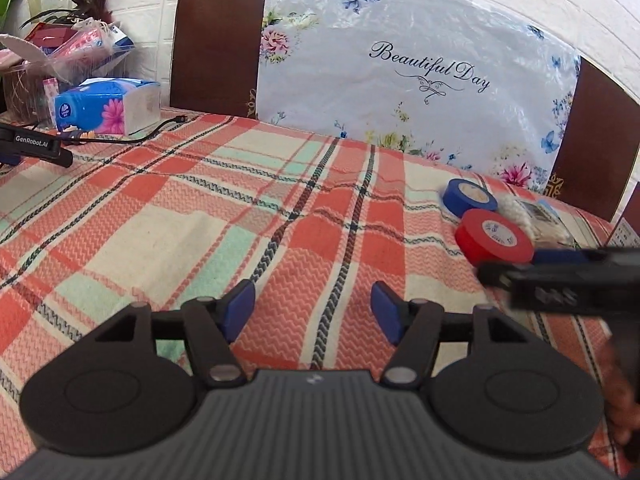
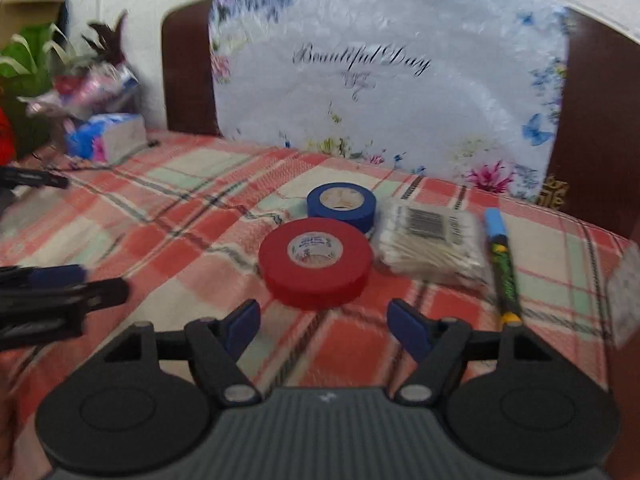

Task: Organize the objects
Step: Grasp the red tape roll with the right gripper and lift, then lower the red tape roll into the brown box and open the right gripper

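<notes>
A red tape roll (image 2: 316, 261) lies flat on the plaid cloth, with a blue tape roll (image 2: 342, 205) just behind it. To their right lie a clear pack of cotton swabs (image 2: 430, 244) and a marker with a blue cap (image 2: 500, 264). My right gripper (image 2: 323, 326) stands open just short of the red roll, nothing between its blue pads. In the left wrist view my left gripper (image 1: 313, 312) is open over bare cloth. The red roll (image 1: 494, 242) and blue roll (image 1: 468, 197) sit to its right, and the right gripper (image 1: 496, 274) reaches in there.
A floral plastic sheet (image 1: 408, 76) reading "Beautiful Day" leans on a dark wooden headboard (image 1: 216, 40) at the back. A blue tissue pack (image 1: 106, 106), a cable (image 1: 160, 128), a potted plant and bagged clutter crowd the far left. A black device (image 1: 36, 146) lies at the left edge.
</notes>
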### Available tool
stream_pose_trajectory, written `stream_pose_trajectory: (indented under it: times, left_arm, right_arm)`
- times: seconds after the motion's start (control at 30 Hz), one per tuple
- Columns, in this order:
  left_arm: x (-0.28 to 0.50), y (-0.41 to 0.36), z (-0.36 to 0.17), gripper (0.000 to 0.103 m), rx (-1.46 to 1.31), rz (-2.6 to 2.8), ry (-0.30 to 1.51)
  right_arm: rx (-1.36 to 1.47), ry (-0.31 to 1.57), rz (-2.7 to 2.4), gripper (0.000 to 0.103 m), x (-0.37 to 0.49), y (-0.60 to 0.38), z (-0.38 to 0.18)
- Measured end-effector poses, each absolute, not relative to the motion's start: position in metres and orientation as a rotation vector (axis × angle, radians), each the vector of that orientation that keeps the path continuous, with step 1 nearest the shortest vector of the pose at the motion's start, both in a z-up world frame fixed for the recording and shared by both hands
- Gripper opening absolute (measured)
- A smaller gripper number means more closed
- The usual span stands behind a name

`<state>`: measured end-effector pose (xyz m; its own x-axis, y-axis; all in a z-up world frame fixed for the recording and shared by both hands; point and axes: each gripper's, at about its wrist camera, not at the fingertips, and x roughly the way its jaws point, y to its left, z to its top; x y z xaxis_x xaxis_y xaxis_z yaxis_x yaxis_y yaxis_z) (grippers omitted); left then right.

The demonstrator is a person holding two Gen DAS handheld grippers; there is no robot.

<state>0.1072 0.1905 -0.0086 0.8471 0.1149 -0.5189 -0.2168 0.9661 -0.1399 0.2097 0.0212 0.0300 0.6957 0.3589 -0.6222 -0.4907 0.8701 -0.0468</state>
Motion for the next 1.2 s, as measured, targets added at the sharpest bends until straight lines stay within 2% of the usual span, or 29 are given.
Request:
stream_pose_trajectory:
  times: [0.07, 0.2, 0.57, 0.63, 0.7, 0.83, 1.0, 1.03, 1.07, 1.13, 1.2]
  left_arm:
    - [0.107, 0.191, -0.009, 0.066, -0.200, 0.174, 0.533]
    - [0.106, 0.191, -0.009, 0.067, -0.210, 0.167, 0.530]
    - [0.109, 0.183, -0.007, 0.070, -0.146, 0.162, 0.563]
    - [0.109, 0.168, -0.002, 0.069, -0.095, 0.150, 0.611]
    - [0.100, 0.149, 0.010, 0.065, -0.182, 0.013, 0.645]
    - [0.084, 0.075, 0.038, 0.064, -0.188, -0.306, 0.733]
    - [0.080, 0.008, 0.035, 0.064, -0.038, -0.463, 0.884]
    - [0.083, 0.002, 0.028, 0.063, -0.011, -0.437, 0.910]
    - [0.088, 0.000, 0.020, 0.054, -0.012, -0.426, 0.948]
    - [0.086, -0.002, 0.015, 0.052, -0.011, -0.418, 0.931]
    - [0.080, -0.013, 0.015, 0.028, 0.037, -0.445, 0.913]
  right_arm:
    - [-0.239, 0.639, 0.473, 0.077, 0.219, 0.034, 0.028]
    - [-0.218, 0.654, 0.487, 0.076, 0.208, 0.023, 0.028]
    - [-0.201, 0.689, 0.461, 0.076, 0.064, -0.104, 0.036]
    - [-0.190, 0.679, 0.418, 0.076, 0.045, -0.123, 0.037]
    - [-0.176, 0.673, 0.402, 0.078, 0.032, -0.136, 0.037]
    - [-0.171, 0.664, 0.392, 0.078, 0.025, -0.141, 0.037]
    - [-0.170, 0.655, 0.393, 0.079, 0.023, -0.139, 0.034]
    - [-0.166, 0.657, 0.394, 0.079, 0.024, -0.139, 0.034]
    - [-0.166, 0.658, 0.395, 0.080, 0.025, -0.139, 0.034]
    - [-0.174, 0.659, 0.401, 0.080, 0.027, -0.137, 0.035]
    - [-0.172, 0.660, 0.427, 0.076, 0.030, -0.136, 0.034]
